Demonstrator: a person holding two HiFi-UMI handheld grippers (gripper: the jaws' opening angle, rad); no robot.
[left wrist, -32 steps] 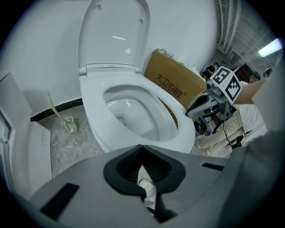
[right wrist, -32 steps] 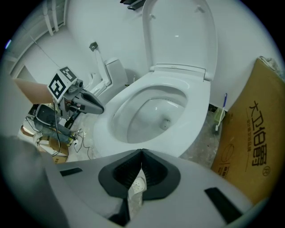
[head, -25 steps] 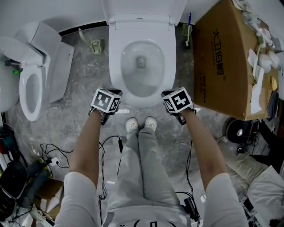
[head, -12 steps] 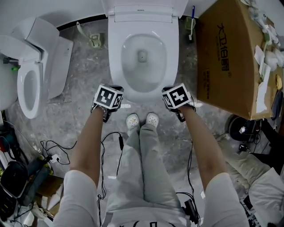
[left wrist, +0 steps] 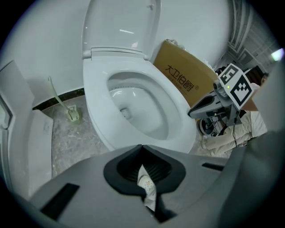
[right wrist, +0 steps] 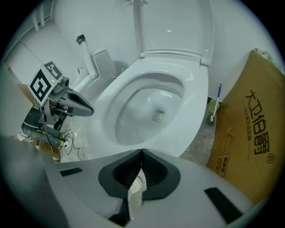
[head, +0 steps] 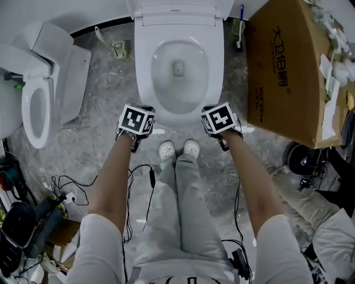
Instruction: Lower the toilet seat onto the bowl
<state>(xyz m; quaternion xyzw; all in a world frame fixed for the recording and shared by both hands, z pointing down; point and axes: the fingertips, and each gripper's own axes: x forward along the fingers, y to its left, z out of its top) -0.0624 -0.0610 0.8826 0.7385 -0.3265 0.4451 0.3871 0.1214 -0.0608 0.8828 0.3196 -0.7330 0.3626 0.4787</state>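
Observation:
The white toilet stands at top centre with its seat (head: 145,72) lying flat on the bowl and its lid (head: 178,8) upright against the wall. My left gripper (head: 137,119) hangs at the bowl's front left corner, pointing steeply down, shut and holding nothing. My right gripper (head: 222,117) hangs at the front right corner, also shut and holding nothing. In the left gripper view the shut jaws (left wrist: 142,146) sit below the seat (left wrist: 95,89) and lid (left wrist: 120,22). In the right gripper view the shut jaws (right wrist: 142,150) face the seat (right wrist: 196,84). Neither gripper touches the toilet.
A large cardboard box (head: 283,72) stands right of the toilet. A second toilet (head: 36,111) is at the left. A toilet brush (head: 117,55) and a blue brush (head: 240,22) flank the bowl. Cables (head: 72,191) trail on the floor. The person's shoes (head: 177,148) are just before the bowl.
Both grippers have sunk a little in front of the bowl. Over the last half second hardly anything has shifted. The seat and lid stand as before.

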